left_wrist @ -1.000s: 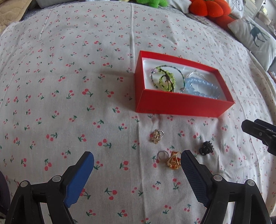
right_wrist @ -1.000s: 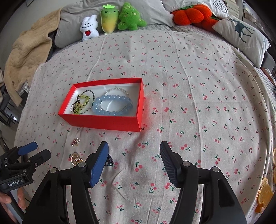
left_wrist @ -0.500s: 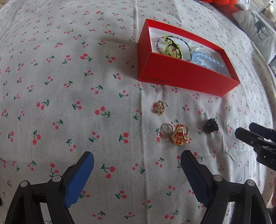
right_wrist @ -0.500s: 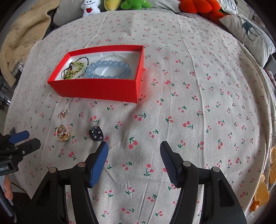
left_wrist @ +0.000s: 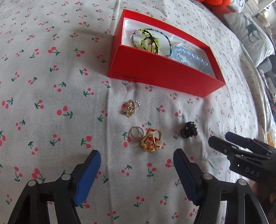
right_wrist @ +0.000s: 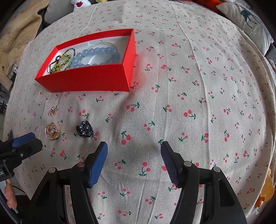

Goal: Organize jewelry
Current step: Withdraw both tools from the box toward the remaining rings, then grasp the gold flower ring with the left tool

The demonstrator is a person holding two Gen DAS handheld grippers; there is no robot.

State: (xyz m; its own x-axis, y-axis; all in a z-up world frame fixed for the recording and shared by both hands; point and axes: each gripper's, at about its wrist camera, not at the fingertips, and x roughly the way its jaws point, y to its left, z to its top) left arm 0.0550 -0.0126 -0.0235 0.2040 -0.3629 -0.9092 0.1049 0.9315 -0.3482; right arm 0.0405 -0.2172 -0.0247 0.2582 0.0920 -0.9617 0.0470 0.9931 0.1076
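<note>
A red box on the cherry-print cloth holds a green bead bracelet and a pale blue bead bracelet. In front of it lie a small sparkly ring, a gold ring with an orange stone beside a thin plain ring, and a dark stone ring. My left gripper is open just short of the gold ring. My right gripper is open and empty, to the right of the dark ring.
Plush toys and a beige blanket lie at the far side. A deer-print pillow lies at the right. Each gripper shows in the other's view: the right one, the left one.
Both grippers have dropped lower and moved in toward the rings. The left now has the gold ring just ahead of its fingers; the right has neared the dark ring. Both stay open.
</note>
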